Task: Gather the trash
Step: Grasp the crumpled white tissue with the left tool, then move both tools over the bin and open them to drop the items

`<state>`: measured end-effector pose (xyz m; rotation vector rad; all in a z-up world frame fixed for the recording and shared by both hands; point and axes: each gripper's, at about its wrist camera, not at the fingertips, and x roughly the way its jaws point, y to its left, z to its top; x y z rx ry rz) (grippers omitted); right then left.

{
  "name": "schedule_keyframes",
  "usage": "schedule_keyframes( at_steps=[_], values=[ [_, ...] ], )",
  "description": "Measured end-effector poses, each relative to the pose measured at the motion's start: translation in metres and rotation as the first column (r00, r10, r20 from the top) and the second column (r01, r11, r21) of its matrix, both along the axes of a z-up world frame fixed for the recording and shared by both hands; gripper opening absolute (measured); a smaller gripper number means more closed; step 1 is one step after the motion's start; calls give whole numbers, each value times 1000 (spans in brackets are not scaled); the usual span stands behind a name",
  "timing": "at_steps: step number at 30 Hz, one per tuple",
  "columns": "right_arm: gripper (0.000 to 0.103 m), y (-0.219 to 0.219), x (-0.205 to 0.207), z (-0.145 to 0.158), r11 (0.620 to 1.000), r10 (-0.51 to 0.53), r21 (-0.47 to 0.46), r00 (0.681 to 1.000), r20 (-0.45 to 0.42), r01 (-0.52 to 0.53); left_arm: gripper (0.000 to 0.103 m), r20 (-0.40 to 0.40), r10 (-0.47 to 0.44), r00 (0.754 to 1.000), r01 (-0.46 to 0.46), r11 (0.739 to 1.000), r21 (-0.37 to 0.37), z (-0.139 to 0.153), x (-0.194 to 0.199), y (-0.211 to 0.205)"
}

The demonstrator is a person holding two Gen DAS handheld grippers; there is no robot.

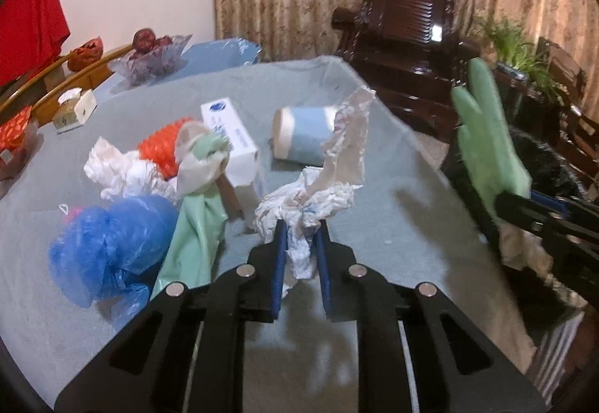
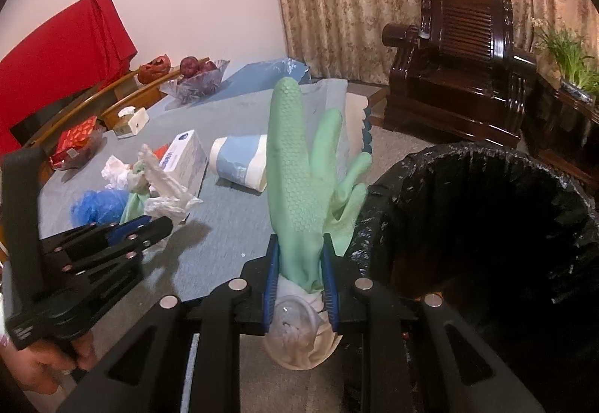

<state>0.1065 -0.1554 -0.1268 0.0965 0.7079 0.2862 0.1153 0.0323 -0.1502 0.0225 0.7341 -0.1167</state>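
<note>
Left wrist view, left to right: blue plastic bag (image 1: 108, 244), lower left, on the table (image 1: 404, 225), uncollected. Tissue box (image 1: 232, 139) and blue-wrapped roll (image 1: 303, 137), centre, lying on the cloth. Left gripper (image 1: 301, 231), lower centre, clenched on crumpled white paper (image 1: 322, 181), lifted clear for disposal.

Right wrist view: right gripper (image 2: 299, 255), centre, clamped on green rubber glove (image 2: 299, 169), fingers upright. Black-lined trash bin (image 2: 486, 225), right, mouth open, apparently the glove's destination.
</note>
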Motion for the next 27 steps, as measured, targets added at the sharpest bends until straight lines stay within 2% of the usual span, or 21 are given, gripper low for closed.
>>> schedule_keyframes(
  at_steps=[9, 15, 21, 27],
  values=[
    [21, -22, -13, 17, 999, -48, 6, 998, 40, 48, 15, 67, -65, 996, 67, 997, -37, 31, -17, -19],
    [21, -50, -24, 33, 994, -107, 23, 992, 70, 106, 15, 96, -136, 986, 142, 988, -65, 47, -16, -48],
    [21, -87, -34, 38, 982, -191, 11, 978, 82, 190, 15, 92, -232, 968, 240, 967, -89, 49, -13, -90],
    [21, -127, -40, 28, 959, -284, 4, 958, 45, 285, 15, 66, -325, 943, 330, 938, -103, 42, -3, -136]
  ],
)
